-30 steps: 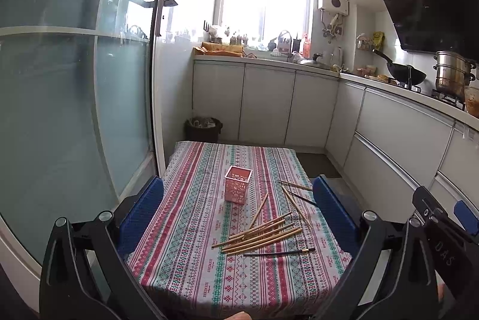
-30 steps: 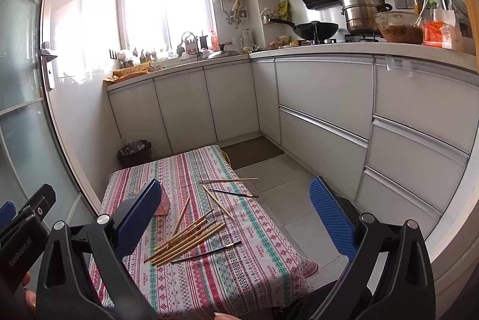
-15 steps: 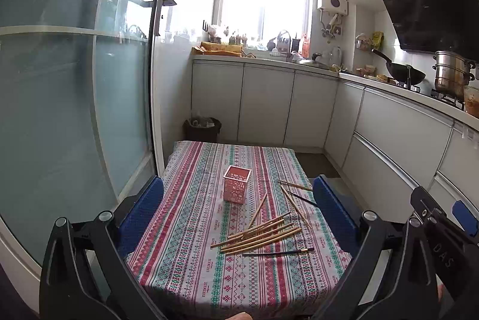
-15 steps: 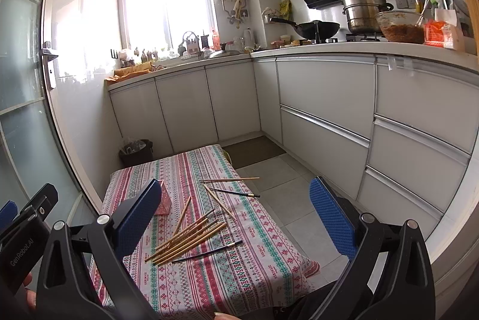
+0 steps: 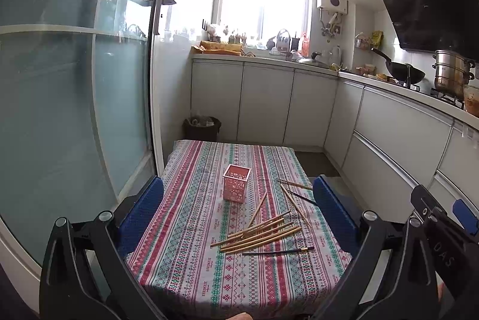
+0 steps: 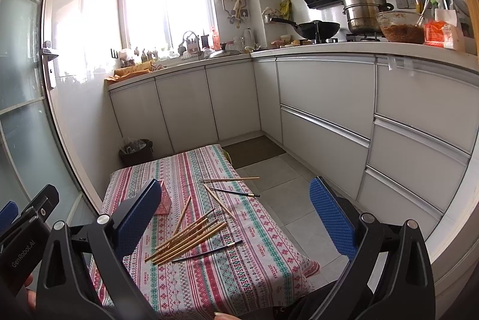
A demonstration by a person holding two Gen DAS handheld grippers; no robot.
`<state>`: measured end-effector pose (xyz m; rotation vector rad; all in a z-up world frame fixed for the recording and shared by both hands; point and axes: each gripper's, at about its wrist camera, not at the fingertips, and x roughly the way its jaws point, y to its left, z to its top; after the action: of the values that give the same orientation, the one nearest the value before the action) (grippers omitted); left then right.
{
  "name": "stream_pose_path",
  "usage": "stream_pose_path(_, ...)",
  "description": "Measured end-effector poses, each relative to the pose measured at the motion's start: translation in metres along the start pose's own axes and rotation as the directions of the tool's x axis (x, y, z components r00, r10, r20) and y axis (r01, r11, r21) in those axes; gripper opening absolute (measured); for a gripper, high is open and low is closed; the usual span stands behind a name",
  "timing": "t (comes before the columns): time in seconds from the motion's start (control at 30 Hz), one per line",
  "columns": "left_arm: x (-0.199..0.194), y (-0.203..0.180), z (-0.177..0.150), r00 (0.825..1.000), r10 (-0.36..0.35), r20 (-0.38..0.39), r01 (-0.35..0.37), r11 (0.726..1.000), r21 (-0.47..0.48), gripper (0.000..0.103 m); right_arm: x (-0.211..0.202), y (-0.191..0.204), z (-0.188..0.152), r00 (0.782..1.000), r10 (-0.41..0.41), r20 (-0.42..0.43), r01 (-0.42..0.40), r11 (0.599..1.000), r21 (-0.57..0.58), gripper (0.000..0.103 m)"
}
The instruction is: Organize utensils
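Observation:
A pink perforated holder (image 5: 236, 182) stands upright near the middle of the low table with the striped cloth (image 5: 185, 233). Several wooden chopsticks (image 5: 260, 234) lie in a loose pile to its right front, with more sticks (image 5: 295, 201) scattered beyond and a dark thin brush (image 5: 278, 251) nearest me. My left gripper (image 5: 238, 213) hangs open well above the table, nothing between its blue pads. My right gripper (image 6: 236, 218) is open too, high over the table's right side; the chopstick pile (image 6: 188, 236) lies below it and the holder (image 6: 163, 198) is half hidden behind its left pad.
A glass sliding door (image 5: 74, 98) runs along the left of the table. White cabinets (image 6: 323, 116) and a worktop with a wok (image 6: 317, 29) and pots line the right and back. A black bin (image 5: 202, 128) stands beyond the table; tiled floor (image 6: 287, 200) lies to its right.
Both views have shifted only slightly, the table sitting a touch lower and nearer in frame. Nothing on the table has moved and both grippers stay open.

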<state>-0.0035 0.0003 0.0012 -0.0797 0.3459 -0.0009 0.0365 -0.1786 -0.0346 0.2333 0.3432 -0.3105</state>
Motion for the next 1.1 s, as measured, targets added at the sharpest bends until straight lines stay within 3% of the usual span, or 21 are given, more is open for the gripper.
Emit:
stream_pose_path(0.9,0.007,-0.002,-0.003,1.000,0.002,-0.016,-0.002,1.000,0.006,0.096,0.003,-0.003,-0.003,1.000,0.003,-0.003,-0.003,1.000,0.007,0.096)
stream_pose_path(1.1,0.054,-0.006,-0.003,0.994,0.008,-0.113,0.008,0.991,0.133,0.096,0.028,-0.021,-0.009,0.998,-0.002,-0.069,0.007,0.997,0.081,0.096)
